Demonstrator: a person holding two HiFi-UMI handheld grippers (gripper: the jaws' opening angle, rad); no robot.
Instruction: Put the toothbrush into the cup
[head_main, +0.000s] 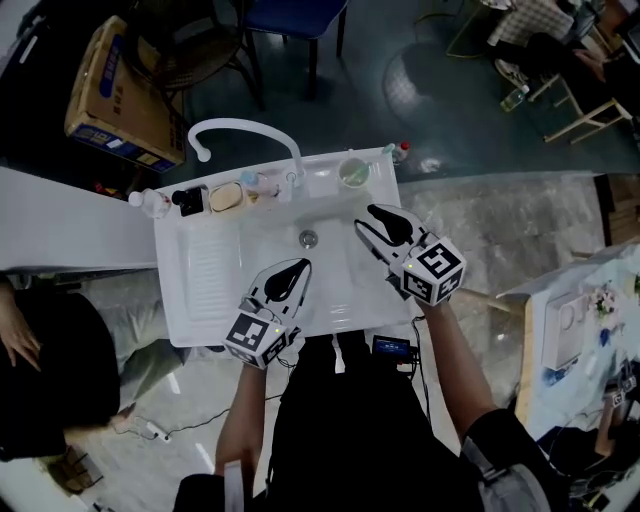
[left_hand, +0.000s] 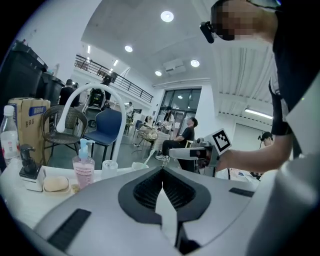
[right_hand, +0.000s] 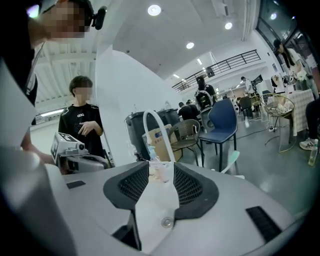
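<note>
A white sink (head_main: 200, 270) carries everything. Along its back ledge stand a black pump (head_main: 187, 197), a soap (head_main: 226, 196), a pink bottle (head_main: 252, 183) and a small clear glass (left_hand: 109, 166), all under the arched tap (head_main: 245, 130). The cup (head_main: 352, 172) sits apart from them at the ledge's right corner, with a small bottle (head_main: 400, 150) just behind it.

The toothbrush (left_hand: 149, 157) stands in the cup, its long axis tilted, the green head up and leaning away from the tap.

Both grippers hover over the basin, near the drain (head_main: 308, 238). The left gripper (head_main: 297, 265) has its fingers pressed together with nothing between them. The right gripper (head_main: 368, 220) has its fingers a narrow way apart, also empty, and is the one nearer the cup; nothing stands between them.

From the head view the toothbrush is only a greenish blur in the cup. The left gripper view shows its handle rising from the rim. In the right gripper view only the head shows, above the gripper's body.
</note>
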